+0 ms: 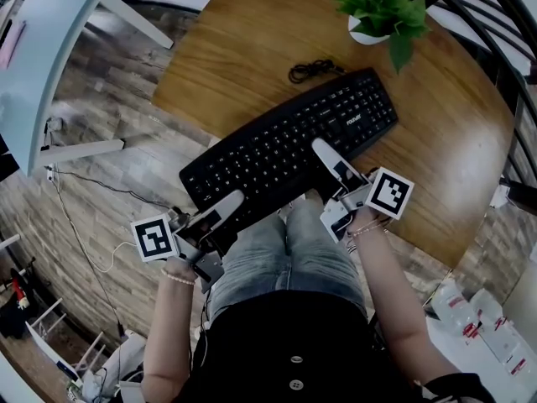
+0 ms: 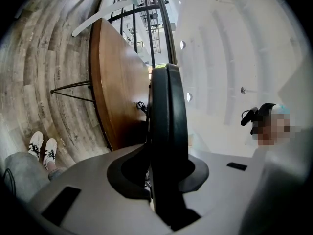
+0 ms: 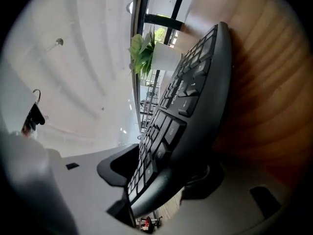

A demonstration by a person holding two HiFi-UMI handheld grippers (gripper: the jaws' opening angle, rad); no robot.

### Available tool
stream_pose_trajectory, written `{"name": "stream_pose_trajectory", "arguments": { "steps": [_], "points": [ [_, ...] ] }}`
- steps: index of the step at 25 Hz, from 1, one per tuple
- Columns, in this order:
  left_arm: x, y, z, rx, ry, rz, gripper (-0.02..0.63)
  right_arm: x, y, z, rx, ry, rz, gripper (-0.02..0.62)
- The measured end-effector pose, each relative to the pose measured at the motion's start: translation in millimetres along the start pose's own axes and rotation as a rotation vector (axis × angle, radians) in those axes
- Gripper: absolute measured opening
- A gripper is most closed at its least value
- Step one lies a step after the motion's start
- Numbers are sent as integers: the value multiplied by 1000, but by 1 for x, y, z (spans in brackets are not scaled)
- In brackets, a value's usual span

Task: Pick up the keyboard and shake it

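Here, a round table (image 1: pixel 243 49) of warm, glossy wood grain stands on a floor (image 1: pixel 101 183) of weathered grey-brown planks. The left claw (image 1: pixel 228 204) pinches the left end of a black plastic keyboard (image 1: pixel 294 137), pads tight on its slim, rounded edge. The right claw (image 1: pixel 329 156) stands spread wide about the keyboard's near edge, one finger over the keys and one beneath, with no firm press to be seen. Beyond both claws, past the keyboard's far edge, lie a coiled black cable (image 1: pixel 312 70) and a leafy green plant (image 1: pixel 382 2) in a smooth white pot (image 1: pixel 365 34).
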State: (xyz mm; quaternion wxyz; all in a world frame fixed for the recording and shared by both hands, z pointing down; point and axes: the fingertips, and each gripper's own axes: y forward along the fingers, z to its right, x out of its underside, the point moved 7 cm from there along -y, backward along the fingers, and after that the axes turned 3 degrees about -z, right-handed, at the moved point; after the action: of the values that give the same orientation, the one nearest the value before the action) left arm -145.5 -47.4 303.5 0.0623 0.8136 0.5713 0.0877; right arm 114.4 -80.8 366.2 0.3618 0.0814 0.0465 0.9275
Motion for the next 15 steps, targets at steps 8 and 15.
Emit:
{"name": "stream_pose_trajectory", "arguments": {
  "steps": [8,15],
  "points": [
    [-1,0,-4,-14,30,-24,97,-1,4,6,-28,41,32,196],
    [3,-1,-7,-154,178,-137,107,3,3,4,-13,-3,36,140]
  ]
}}
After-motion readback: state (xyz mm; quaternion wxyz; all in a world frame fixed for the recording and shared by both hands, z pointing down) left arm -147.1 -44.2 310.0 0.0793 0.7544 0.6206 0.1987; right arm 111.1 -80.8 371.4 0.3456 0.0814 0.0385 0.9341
